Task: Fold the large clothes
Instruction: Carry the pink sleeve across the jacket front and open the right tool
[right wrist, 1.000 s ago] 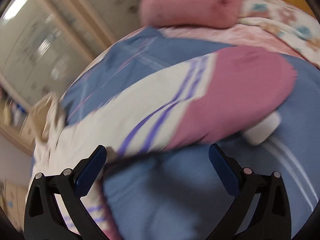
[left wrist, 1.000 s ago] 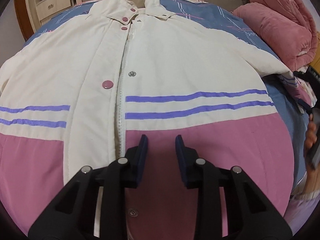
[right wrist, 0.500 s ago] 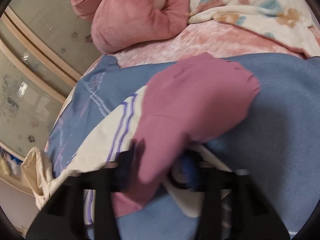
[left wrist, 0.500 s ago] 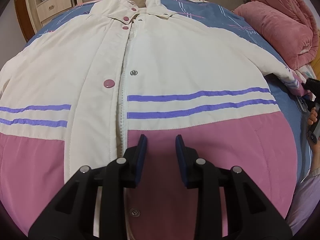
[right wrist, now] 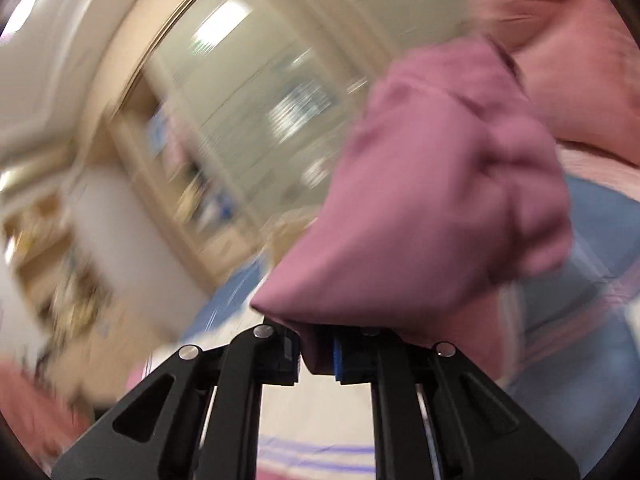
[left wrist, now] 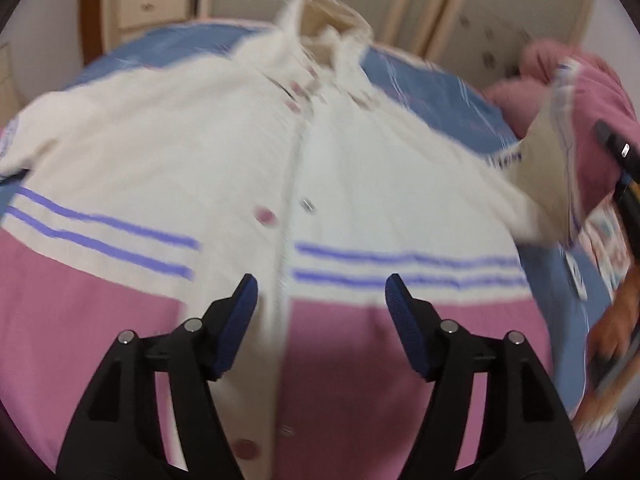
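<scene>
A cream jacket (left wrist: 208, 152) with purple stripes and a pink hem lies front-up on the blue bed (left wrist: 436, 84), hood at the far end. My left gripper (left wrist: 320, 300) is open and empty above the jacket's pink lower front, near the zipper. My right gripper (right wrist: 316, 354) is shut on the jacket's pink sleeve end (right wrist: 432, 208) and holds it lifted off the bed. That raised sleeve (left wrist: 560, 152) shows at the right of the left wrist view, with the right gripper's body beside it. Both views are blurred.
A rolled pink blanket (left wrist: 516, 92) lies at the bed's far right. Pale wardrobe doors (left wrist: 480, 8) and a drawer unit (left wrist: 144, 4) stand behind the bed. The person's hand (left wrist: 616, 320) is at the right edge.
My right gripper closed on the pink sleeve end and lifted it up off the bed. My left gripper opened wider and tilted up over the hem.
</scene>
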The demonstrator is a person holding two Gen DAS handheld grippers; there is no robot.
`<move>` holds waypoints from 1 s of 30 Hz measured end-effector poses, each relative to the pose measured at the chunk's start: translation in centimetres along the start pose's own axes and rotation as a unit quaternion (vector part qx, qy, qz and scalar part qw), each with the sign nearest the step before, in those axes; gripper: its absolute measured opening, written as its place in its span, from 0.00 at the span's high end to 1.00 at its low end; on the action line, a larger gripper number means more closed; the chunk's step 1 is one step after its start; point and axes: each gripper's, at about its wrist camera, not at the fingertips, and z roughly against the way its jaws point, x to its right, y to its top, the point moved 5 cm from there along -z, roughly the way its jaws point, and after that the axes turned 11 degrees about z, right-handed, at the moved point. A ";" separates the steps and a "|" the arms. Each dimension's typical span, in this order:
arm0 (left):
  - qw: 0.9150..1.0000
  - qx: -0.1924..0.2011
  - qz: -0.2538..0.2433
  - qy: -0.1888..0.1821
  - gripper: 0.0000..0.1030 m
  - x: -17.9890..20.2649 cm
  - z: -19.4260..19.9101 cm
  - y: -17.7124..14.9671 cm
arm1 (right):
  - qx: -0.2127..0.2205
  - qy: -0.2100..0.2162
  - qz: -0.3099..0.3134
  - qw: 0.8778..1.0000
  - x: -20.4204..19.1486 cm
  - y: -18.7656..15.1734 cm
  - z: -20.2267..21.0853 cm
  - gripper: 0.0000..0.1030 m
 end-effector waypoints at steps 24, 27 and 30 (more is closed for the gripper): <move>0.990 0.090 0.104 0.038 0.04 1.1 0.1 6.5 | -0.188 0.006 0.033 0.981 -8.2 -7.4 -9.4 0.88; 0.989 0.102 0.099 0.040 0.03 1.9 0.7 6.8 | -0.206 0.020 0.039 0.978 -8.7 -8.4 -9.5 0.65; 0.988 0.107 0.103 0.039 0.02 1.9 0.9 6.6 | -0.206 0.055 0.014 0.977 -9.0 -8.4 -9.3 0.15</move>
